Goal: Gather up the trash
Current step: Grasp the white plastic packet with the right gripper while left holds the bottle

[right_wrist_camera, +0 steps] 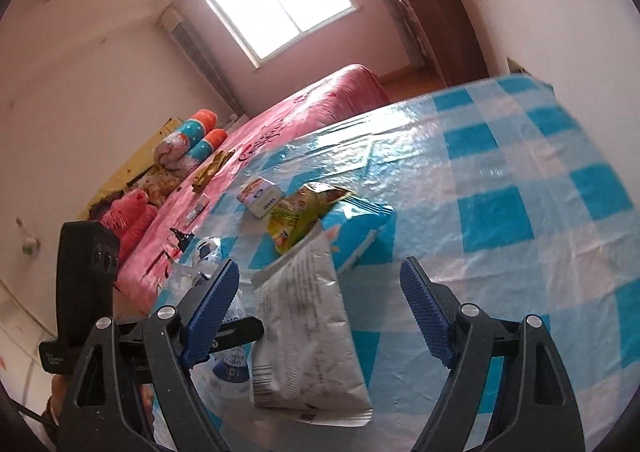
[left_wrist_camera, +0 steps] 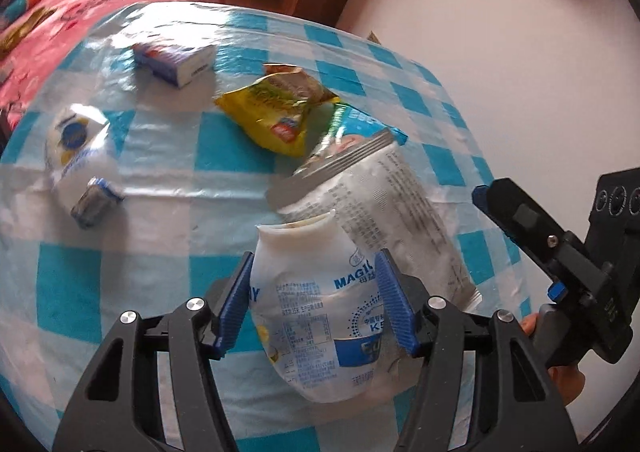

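left gripper [left_wrist_camera: 316,304] is clamped on a crushed white drink bottle [left_wrist_camera: 320,316] — both blue pads press its sides and the wall is dented in, open mouth pointing away from the wrist. the bottle sits low over the blue-checked tablecloth [left_wrist_camera: 120,252], just in front of a white printed pouch [left_wrist_camera: 384,212] whose crimped end overlaps a yellow snack bag [left_wrist_camera: 276,112].

right gripper [right_wrist_camera: 320,308] is released, jaws wide with nothing pinched. the white printed pouch [right_wrist_camera: 308,332] lies on the cloth between and below its fingers, no pad touching it. in the left view the right gripper [left_wrist_camera: 520,220] shows off to the side, clear of the bottle.

other trash on the table: a small carton box [left_wrist_camera: 176,56], a second white bottle [left_wrist_camera: 76,148] with a small blue-and-white pack [left_wrist_camera: 94,204] beside it, and a blue wrapper [left_wrist_camera: 360,124] under the yellow bag. no bin visible in either view, so can't say where the drop goes.

my read on doing this well: hold the squeeze steady — the bottle is thin and already buckled, so more force likely just folds it and lets it slip out. lift straight up before translating so the mouth doesn't snag the pouch edge. keep the right gripper wide and out of the lift path, then bring it down across the pouch's narrow width rather than its slick flat face.
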### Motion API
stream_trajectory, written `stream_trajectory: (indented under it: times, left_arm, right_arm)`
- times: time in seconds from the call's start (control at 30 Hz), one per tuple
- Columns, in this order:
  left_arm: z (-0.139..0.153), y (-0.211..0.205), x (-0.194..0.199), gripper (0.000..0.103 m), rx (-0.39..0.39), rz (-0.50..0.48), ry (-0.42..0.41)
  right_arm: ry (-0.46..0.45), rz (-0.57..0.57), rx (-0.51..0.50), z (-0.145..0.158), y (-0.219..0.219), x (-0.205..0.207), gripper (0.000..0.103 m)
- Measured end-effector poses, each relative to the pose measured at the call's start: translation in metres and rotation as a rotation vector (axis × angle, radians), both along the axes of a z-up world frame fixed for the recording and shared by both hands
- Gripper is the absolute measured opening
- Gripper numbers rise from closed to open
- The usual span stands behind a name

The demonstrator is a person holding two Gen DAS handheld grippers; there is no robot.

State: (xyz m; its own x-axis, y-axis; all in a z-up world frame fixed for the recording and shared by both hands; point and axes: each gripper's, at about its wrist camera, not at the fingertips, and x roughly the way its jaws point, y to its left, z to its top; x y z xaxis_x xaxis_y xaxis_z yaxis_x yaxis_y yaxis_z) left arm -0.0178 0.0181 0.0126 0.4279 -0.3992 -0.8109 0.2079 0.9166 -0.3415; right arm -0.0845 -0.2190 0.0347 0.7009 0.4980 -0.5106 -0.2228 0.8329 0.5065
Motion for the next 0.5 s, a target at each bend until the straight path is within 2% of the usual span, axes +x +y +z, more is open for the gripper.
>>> stream_trajectory:
  times: [0.2,0.5]
  left_arm:
    - [-0.006,0.038,-0.018,0.061,-0.050,0.073,0.009]
    - [-0.005,0.093,-0.041,0.061,-0.067,0.163,-0.012]
  right_arm:
    - [-0.013,0.060,-0.054,0.006,0.030,0.000,0.082]
    - [-0.027,0.185,-0.127,0.012,0.098,0.007,0.082]
